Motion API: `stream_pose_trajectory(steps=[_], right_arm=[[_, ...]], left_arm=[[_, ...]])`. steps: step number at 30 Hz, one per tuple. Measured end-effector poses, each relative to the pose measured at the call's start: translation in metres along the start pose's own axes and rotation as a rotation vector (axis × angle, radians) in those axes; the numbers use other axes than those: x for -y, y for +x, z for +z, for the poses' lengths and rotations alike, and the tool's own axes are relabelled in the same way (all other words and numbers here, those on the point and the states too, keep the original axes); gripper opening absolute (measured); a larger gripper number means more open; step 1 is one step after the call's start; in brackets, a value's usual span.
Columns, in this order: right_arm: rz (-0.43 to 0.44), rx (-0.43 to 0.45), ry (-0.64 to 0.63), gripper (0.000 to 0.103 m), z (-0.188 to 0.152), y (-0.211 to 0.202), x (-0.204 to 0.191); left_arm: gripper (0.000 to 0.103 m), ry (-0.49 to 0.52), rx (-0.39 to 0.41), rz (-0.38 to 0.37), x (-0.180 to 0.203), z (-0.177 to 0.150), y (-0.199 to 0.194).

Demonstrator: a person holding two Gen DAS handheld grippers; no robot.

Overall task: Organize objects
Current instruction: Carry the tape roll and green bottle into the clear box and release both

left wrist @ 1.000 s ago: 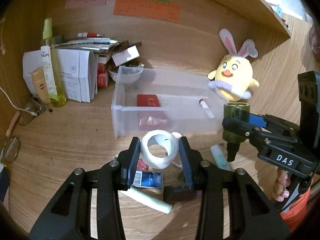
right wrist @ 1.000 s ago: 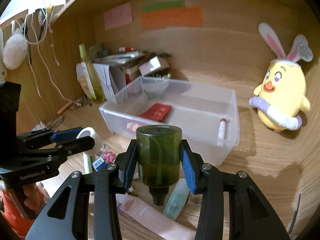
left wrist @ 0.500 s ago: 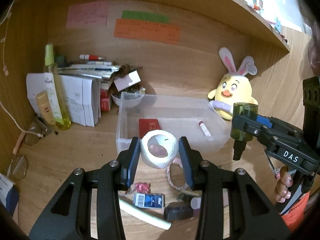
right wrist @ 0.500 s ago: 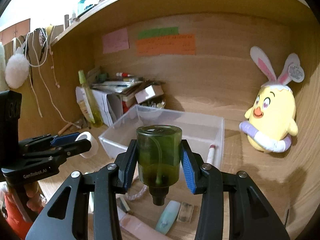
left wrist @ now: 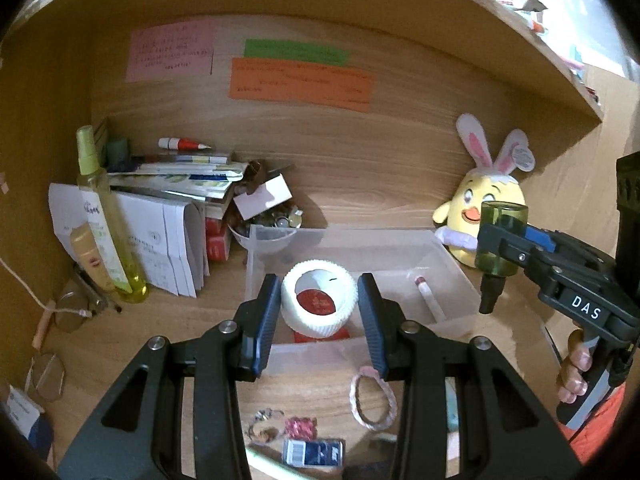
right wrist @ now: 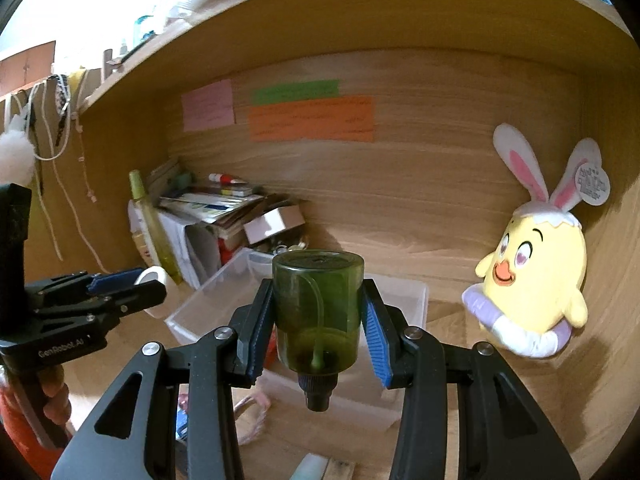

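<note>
Currently, left wrist view: left gripper (left wrist: 318, 306) clamps a white tape roll (left wrist: 319, 300) between its pads, jaws partly closed, roll in the air over the near end of the clear plastic bin (left wrist: 448, 256). Red card (left wrist: 316, 303) visible through the roll's hole, lying in the bin. Pink hair tie (left wrist: 373, 400) on the desk in front of the bin. Right wrist view: right gripper (right wrist: 319, 332) pinches a dark green bottle (right wrist: 318, 312) upside down, nozzle down, jaws partly closed, above the bin. Yellow chick plush (right wrist: 536, 276) sits against the right wall.

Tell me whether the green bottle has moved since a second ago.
Yes. In the left wrist view the green bottle in the right gripper has risen from beside the clear bin to overlap the plush chick.
</note>
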State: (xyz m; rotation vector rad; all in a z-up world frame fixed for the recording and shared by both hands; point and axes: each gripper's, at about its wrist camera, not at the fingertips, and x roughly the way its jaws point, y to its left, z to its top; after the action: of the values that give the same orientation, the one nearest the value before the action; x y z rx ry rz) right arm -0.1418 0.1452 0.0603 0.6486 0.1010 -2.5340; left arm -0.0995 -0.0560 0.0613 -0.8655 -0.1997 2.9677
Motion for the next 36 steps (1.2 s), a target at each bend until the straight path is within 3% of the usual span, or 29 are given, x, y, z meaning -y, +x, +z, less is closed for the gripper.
stream_pose_trajectory(steps=[10,18,36], right_arm=[[-0.061,-0.068,-0.002,0.038,-0.007,0.044,0.012],[-0.049,-0.170,0.005,0.038,-0.024,0.074,0.020],[-0.064,-0.304,-0.088,0.038,-0.044,0.113,0.000]], left_arm=[[0.039,-0.024,-0.075,0.046,-0.009,0.007,0.047],[0.039,-0.019,-0.160,0.056,-0.012,0.000,0.082],[0.039,0.014,-0.234,0.050,-0.005,-0.011,0.120]])
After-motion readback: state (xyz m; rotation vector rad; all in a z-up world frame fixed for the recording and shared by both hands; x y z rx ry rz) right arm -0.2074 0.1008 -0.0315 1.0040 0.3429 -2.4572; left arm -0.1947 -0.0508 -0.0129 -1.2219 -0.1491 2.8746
